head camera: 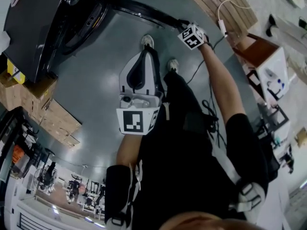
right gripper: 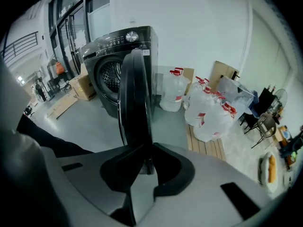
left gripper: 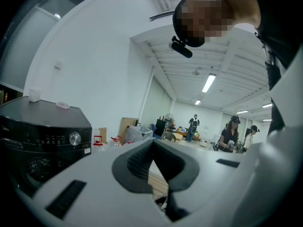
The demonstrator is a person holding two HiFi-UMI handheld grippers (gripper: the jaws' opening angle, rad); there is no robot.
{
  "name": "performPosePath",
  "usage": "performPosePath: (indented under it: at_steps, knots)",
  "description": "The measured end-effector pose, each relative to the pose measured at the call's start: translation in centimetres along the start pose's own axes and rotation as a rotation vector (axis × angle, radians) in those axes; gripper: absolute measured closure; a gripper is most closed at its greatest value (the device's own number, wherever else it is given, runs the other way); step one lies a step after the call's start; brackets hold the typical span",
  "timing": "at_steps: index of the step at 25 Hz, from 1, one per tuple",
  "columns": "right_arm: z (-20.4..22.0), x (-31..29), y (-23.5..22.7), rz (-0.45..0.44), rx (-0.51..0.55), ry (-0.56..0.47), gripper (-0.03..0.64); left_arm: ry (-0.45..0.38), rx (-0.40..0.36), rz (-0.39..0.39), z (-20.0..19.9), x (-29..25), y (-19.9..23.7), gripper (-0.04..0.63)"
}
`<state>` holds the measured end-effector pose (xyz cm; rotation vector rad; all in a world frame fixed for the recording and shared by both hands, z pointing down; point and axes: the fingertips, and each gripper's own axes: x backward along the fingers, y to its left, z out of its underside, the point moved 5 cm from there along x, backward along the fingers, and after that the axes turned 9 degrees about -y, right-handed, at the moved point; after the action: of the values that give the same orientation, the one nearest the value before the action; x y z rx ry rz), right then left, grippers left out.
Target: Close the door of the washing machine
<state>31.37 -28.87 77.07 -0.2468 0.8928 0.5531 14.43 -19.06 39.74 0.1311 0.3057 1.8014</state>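
Observation:
The black washing machine [head camera: 38, 23] stands at the top left of the head view, and its round door [head camera: 139, 8] swings out to the right. My right gripper [head camera: 182, 25] is at the door's free edge. In the right gripper view the door [right gripper: 135, 93] shows edge-on, with its rim pinched between the dark pads of that gripper [right gripper: 142, 157]. Behind it are the machine [right gripper: 137, 39] and its drum opening [right gripper: 111, 77]. My left gripper [head camera: 143, 56] is held close to the body, away from the door. Its jaws [left gripper: 152, 143] meet at the tips with nothing between them.
Water jugs [right gripper: 173, 91] and clear bags of bottles [right gripper: 210, 110] sit on a wooden pallet [right gripper: 206, 148] right of the machine. Cardboard boxes [head camera: 53, 119] lie at its other side. A white cable [head camera: 225, 13] trails over the pallet. Several people [left gripper: 230, 136] stand far back.

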Motion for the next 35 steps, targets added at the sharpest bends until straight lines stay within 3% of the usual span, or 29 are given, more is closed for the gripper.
performPosePath:
  at_steps: [14,25,35]
  knots:
    - [0.9,-0.4,10.6,-0.059,-0.066,-0.053,0.566,-0.059,-0.01,-0.238,1.6,11.5,0.0,0.591]
    - [0.9,-1.2,18.0,-0.053,-0.142,-0.084,0.565,-0.104,-0.019,-0.317,2.2,18.8,2.0,0.591]
    - [-1.0,-3.0,25.6,-0.032,-0.207,-0.064,0.561,-0.134,0.023,-0.315,1.1,23.7,9.1,0.591]
